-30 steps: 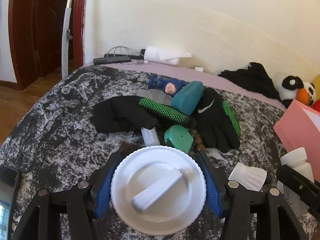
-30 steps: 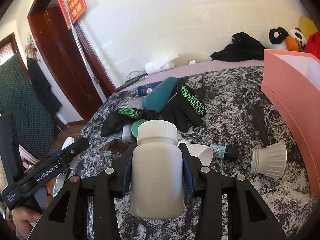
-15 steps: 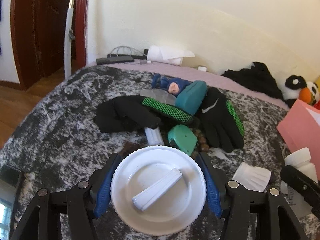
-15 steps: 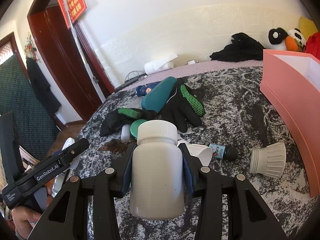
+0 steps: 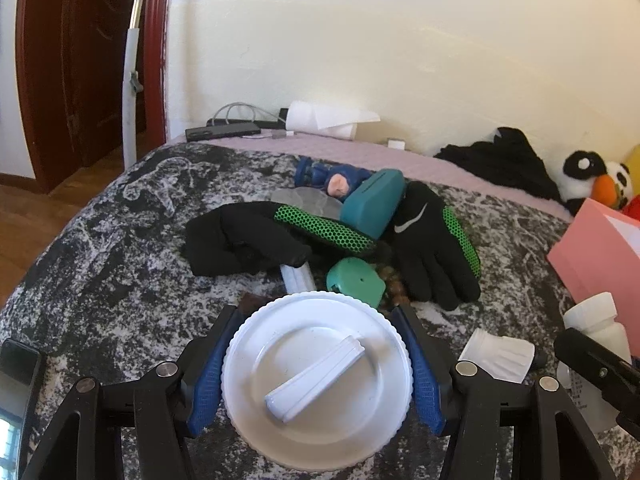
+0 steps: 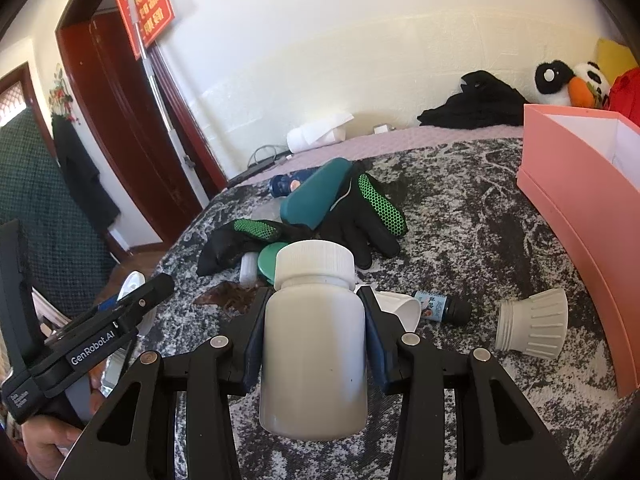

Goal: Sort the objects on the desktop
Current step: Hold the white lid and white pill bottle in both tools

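My left gripper (image 5: 316,364) is shut on a round white lid (image 5: 316,380) with a ridged handle, held above the grey marbled cloth. My right gripper (image 6: 314,332) is shut on a white pill bottle (image 6: 314,344) with a ribbed cap; the bottle also shows at the right edge of the left wrist view (image 5: 596,328). Ahead lies a pile: two black gloves with green mesh (image 5: 432,240), a teal case (image 5: 374,202), a small green case (image 5: 356,280), a blue figurine (image 5: 328,178).
A pink box (image 6: 576,200) stands at the right. A white ribbed cap (image 6: 532,324), a small dark bottle (image 6: 440,308) and a white cup (image 6: 400,308) lie on the cloth. Plush toys (image 6: 568,82), black clothing and a paper roll (image 6: 316,134) sit by the wall.
The left gripper with the lid has drawn slightly back and up, so the pile looks a little farther. The right gripper with the bottle has barely moved.
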`<state>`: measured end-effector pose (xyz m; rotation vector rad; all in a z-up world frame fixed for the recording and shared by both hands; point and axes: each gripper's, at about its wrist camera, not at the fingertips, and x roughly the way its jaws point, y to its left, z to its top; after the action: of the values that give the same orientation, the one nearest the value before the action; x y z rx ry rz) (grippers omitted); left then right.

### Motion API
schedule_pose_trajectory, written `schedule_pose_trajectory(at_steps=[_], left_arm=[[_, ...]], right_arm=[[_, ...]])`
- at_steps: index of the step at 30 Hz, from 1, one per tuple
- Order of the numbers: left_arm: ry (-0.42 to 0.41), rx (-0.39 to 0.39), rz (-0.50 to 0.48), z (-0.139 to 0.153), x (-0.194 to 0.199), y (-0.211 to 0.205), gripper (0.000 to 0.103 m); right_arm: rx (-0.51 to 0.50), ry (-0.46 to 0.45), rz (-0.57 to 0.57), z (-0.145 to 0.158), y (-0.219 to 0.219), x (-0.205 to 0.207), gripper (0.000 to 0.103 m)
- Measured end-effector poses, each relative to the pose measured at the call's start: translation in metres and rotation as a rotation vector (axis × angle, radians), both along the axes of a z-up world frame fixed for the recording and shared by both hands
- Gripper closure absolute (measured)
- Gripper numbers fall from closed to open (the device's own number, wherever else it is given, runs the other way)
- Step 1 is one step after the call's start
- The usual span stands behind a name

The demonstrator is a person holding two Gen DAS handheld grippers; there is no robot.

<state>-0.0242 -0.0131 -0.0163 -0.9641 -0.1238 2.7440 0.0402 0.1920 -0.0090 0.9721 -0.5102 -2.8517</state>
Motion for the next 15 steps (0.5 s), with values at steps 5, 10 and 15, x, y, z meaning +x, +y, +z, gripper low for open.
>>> schedule_pose_trajectory(at_steps=[5, 10, 15], left_arm=[[0.003, 0.003, -0.009, 0.002, 0.001, 0.006, 0.038], [0.008, 0.007, -0.020, 0.006, 0.005, 0.013, 0.038], [0.029, 0.002, -0.035, 0.015, 0.016, 0.022, 0.038]], right_arm=[[0.005, 0.008, -0.004, 0.002, 0.001, 0.001, 0.058], [0.012, 0.013, -0.007, 0.003, 0.003, 0.003, 0.058], [0.020, 0.024, -0.010, 0.006, 0.004, 0.008, 0.058]])
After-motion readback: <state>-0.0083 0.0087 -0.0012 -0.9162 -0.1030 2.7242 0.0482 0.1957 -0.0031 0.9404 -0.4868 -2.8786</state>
